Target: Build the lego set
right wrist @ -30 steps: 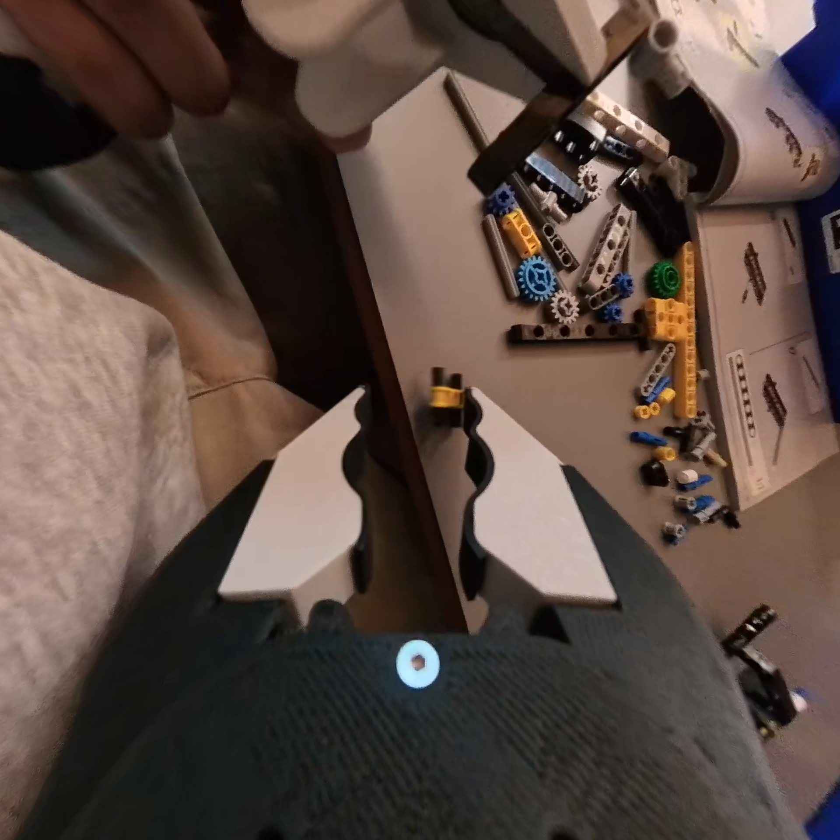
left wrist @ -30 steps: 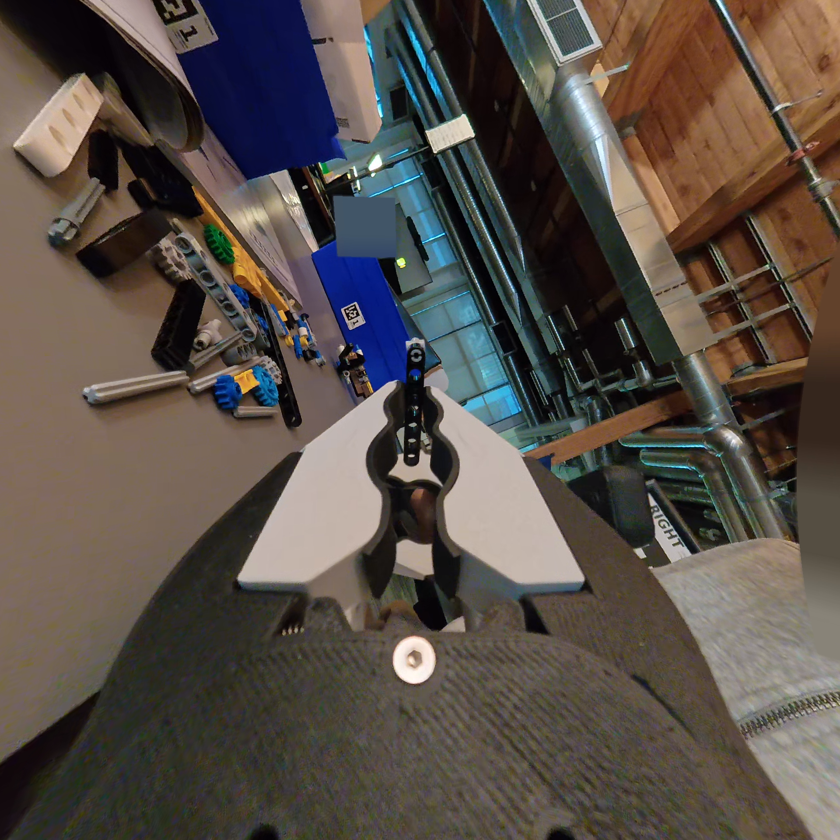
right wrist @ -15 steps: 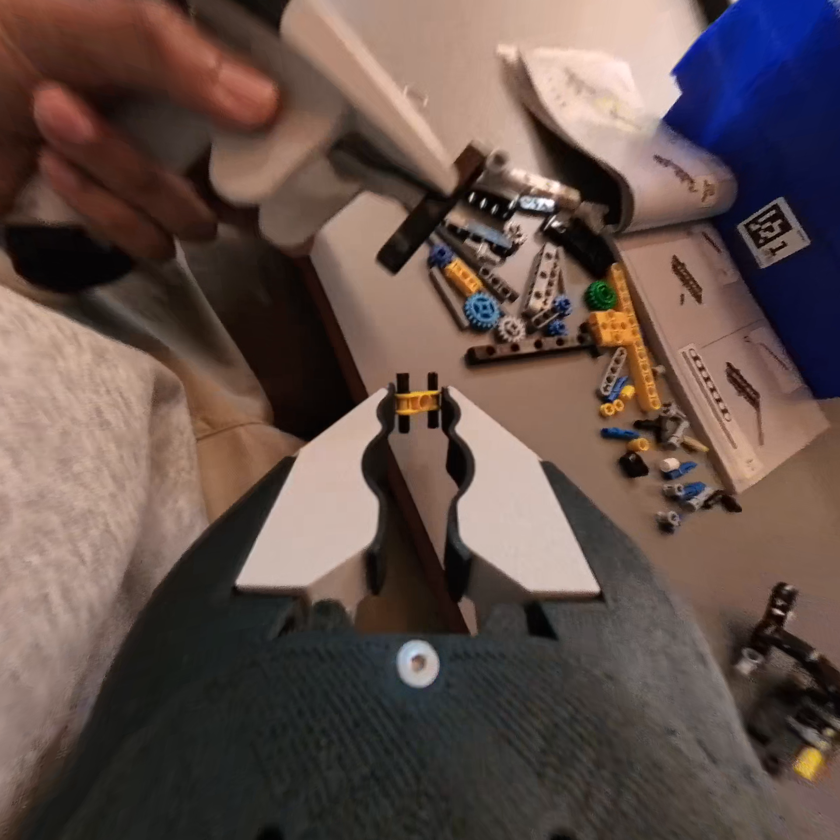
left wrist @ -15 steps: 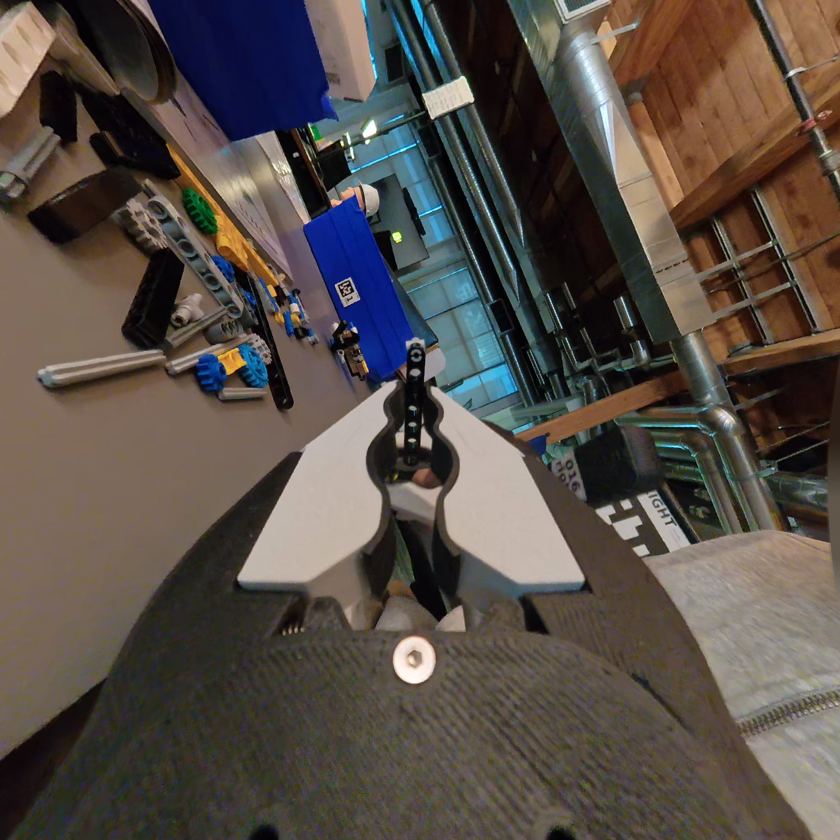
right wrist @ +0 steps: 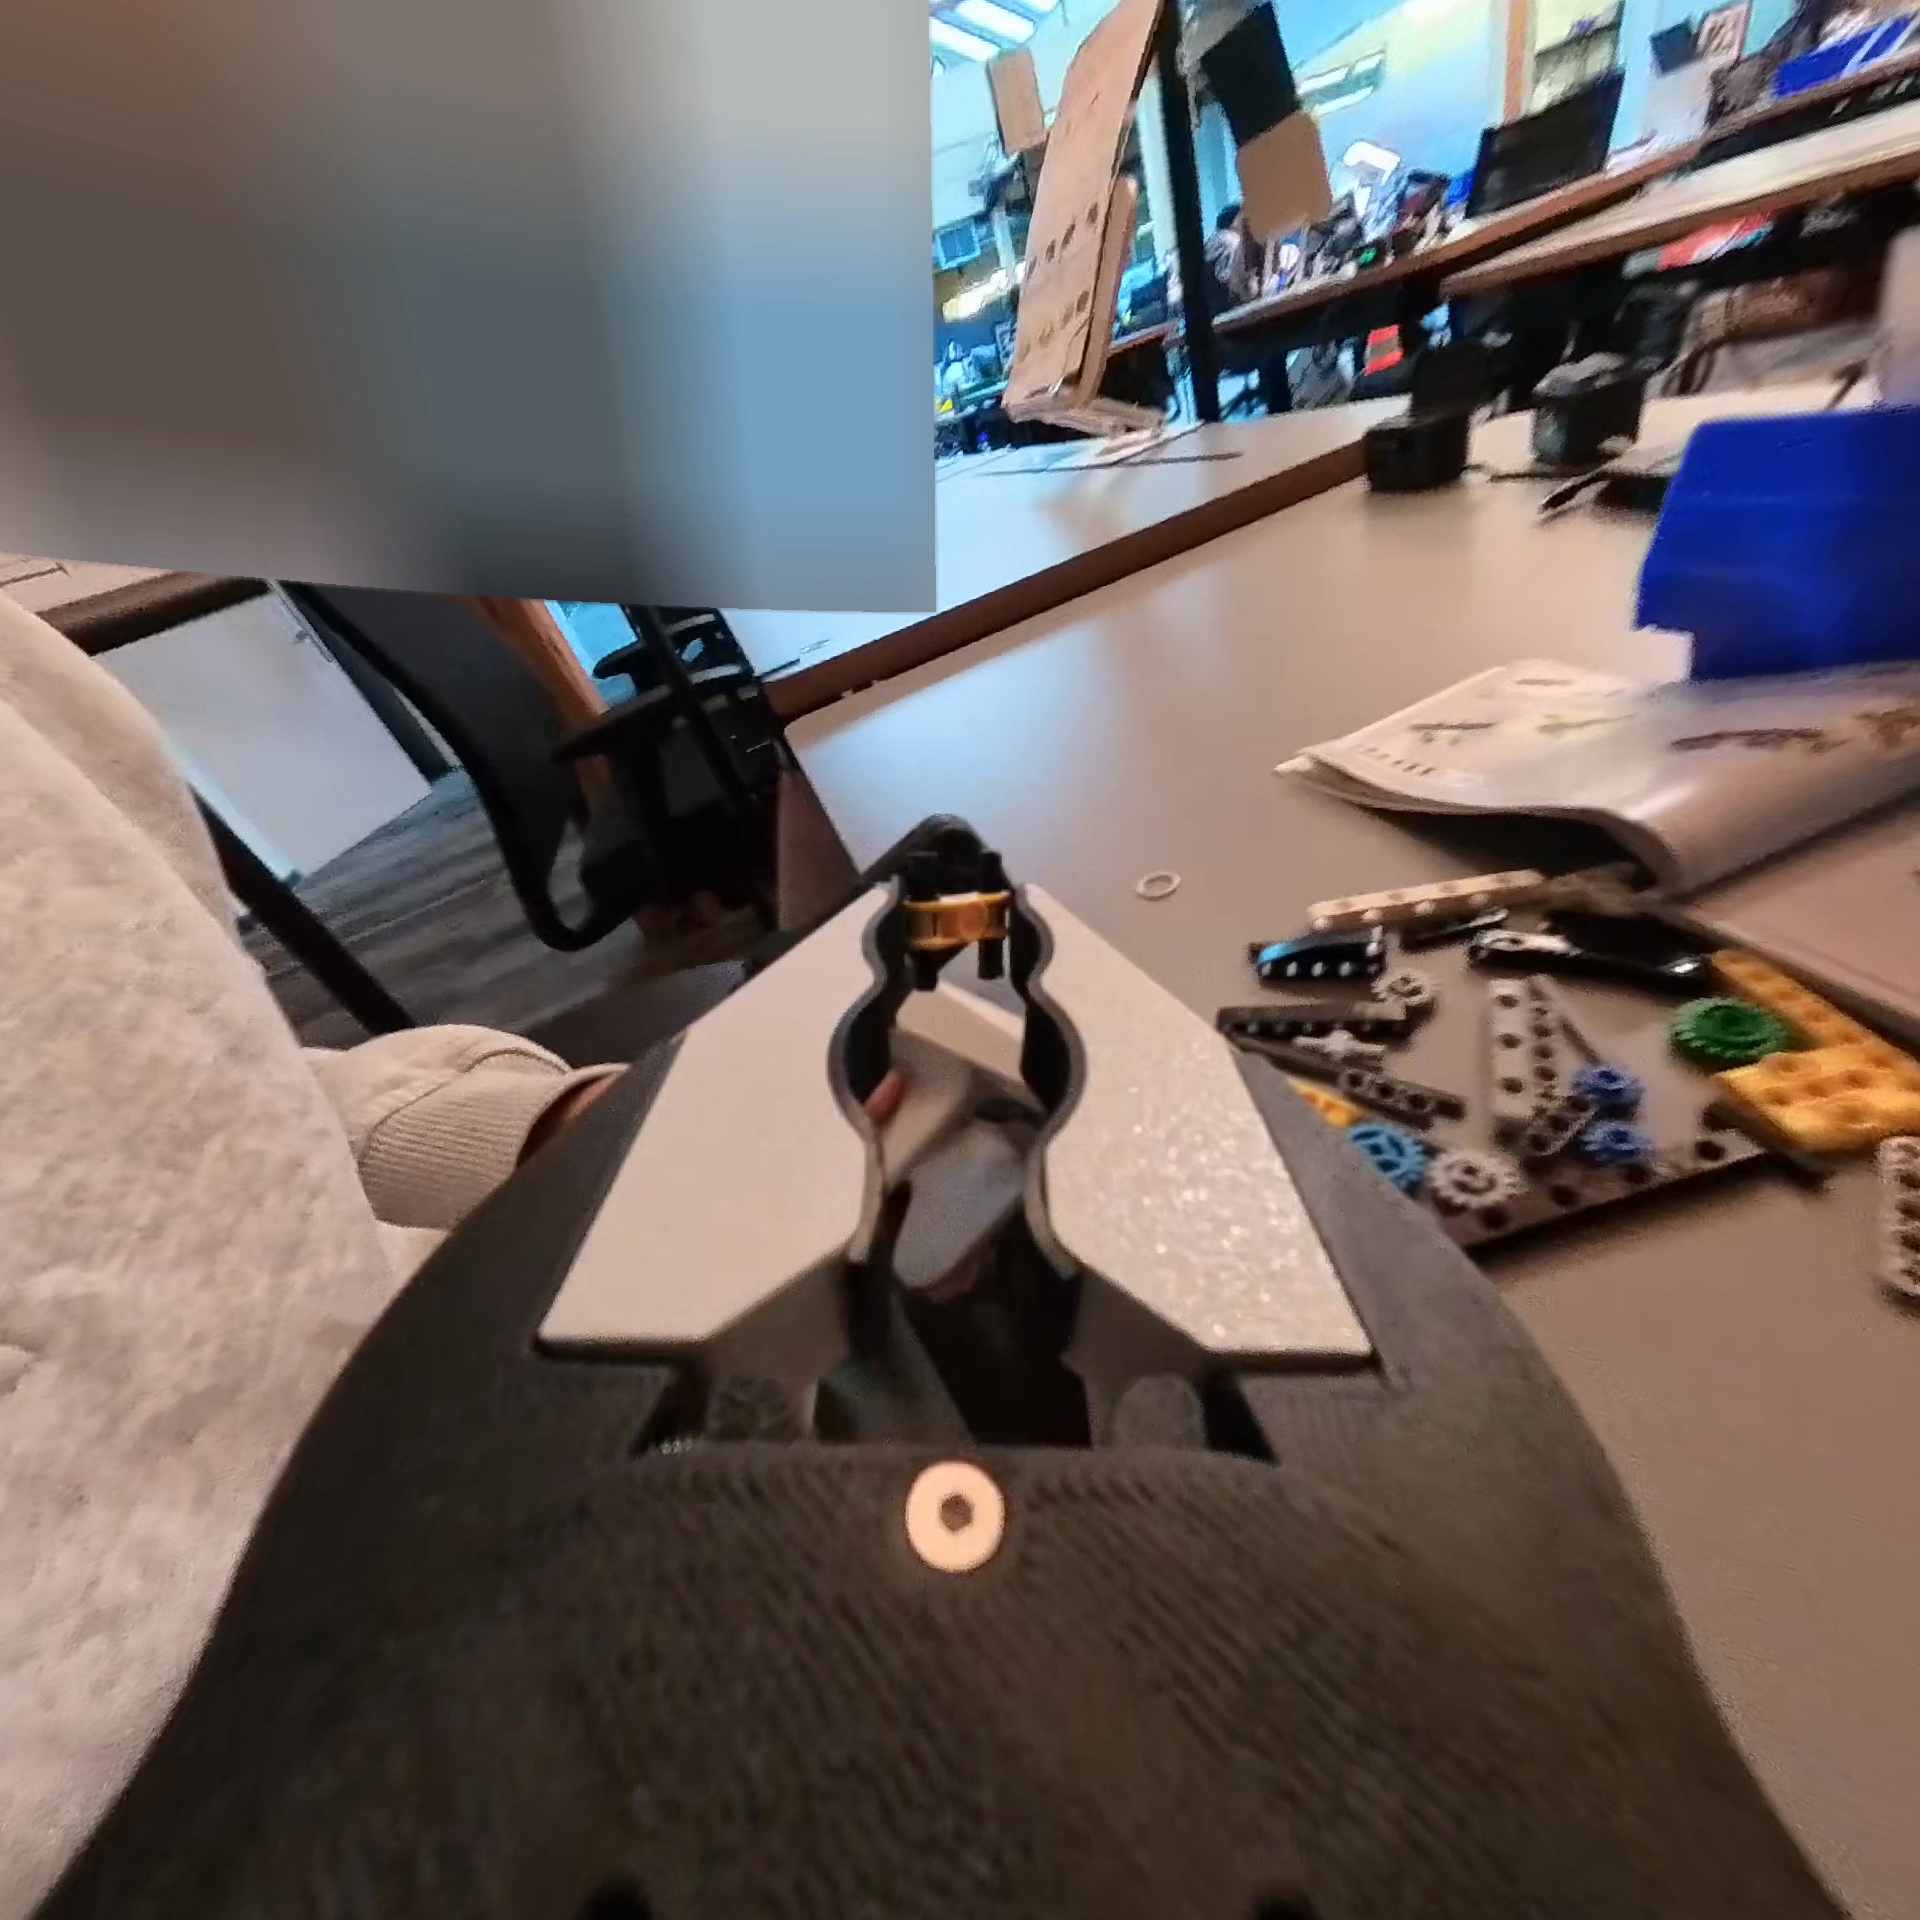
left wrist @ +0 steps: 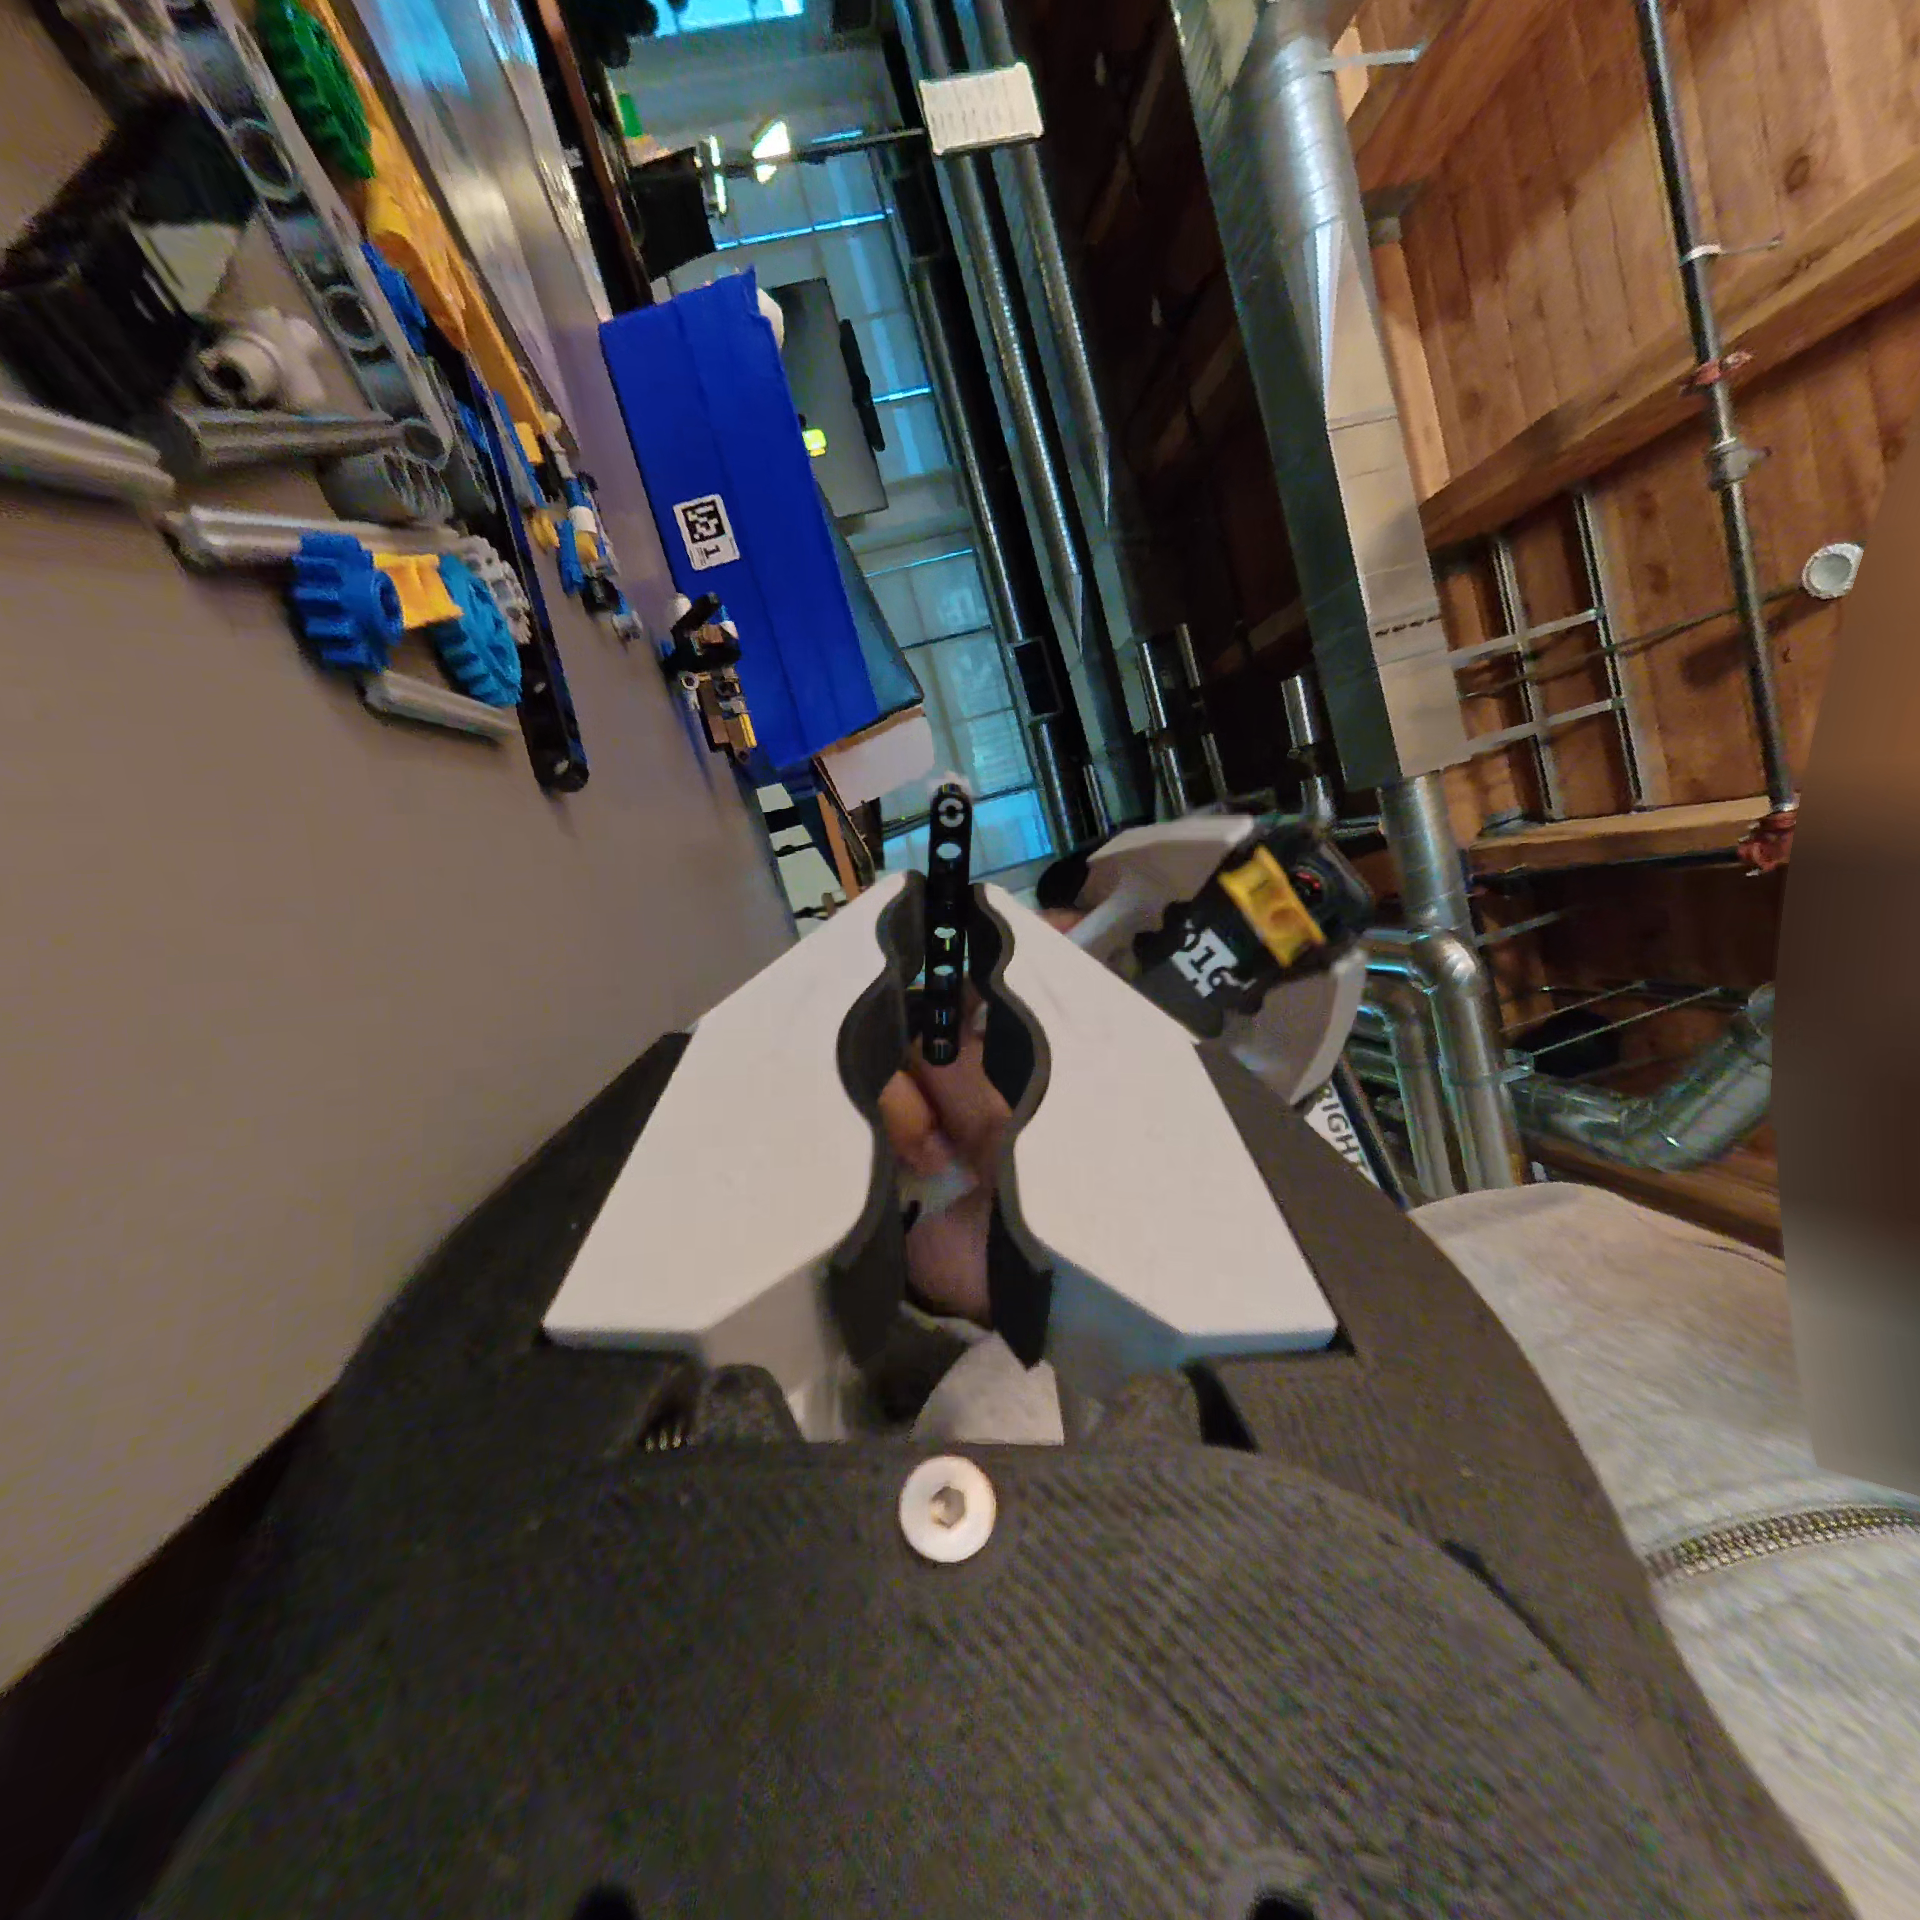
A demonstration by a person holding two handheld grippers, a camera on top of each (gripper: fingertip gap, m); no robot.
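Left gripper (left wrist: 948,935) is clenched on a thin black beam (left wrist: 945,904) with a row of holes, held edge-on and sticking out past the tips, up off the bench (left wrist: 312,987). Looks like it's being presented so the hole faces are reachable from the side.

Right gripper (right wrist: 951,925) is clamped on a small yellow connector (right wrist: 954,920) with two black pins through it, pins pointing forward. In the left wrist view the right gripper sits just beyond and to the right of the beam, close but not touching it. My read: pins are about to be pushed into the beam holes. Alignment is the risk, since both parts are held in the air with nothing bracing them.

Rest of the set is loose on the bench: blue gears (left wrist: 343,613), a green gear (right wrist: 1730,1029), yellow plates (right wrist: 1829,1081), grey and black beams, grey axles. A small half-built piece (left wrist: 712,675) stands further along the bench. The instruction booklet (right wrist: 1621,769) lies open behind the parts pile.

Writing: blue bin (left wrist: 727,499) carries a square black-and-white marker tag, the right gripper has a printed label on its side, the booklet has diagrams. Not reading any of it out.

Person's grey sleeve (right wrist: 156,1039) is close on the left.
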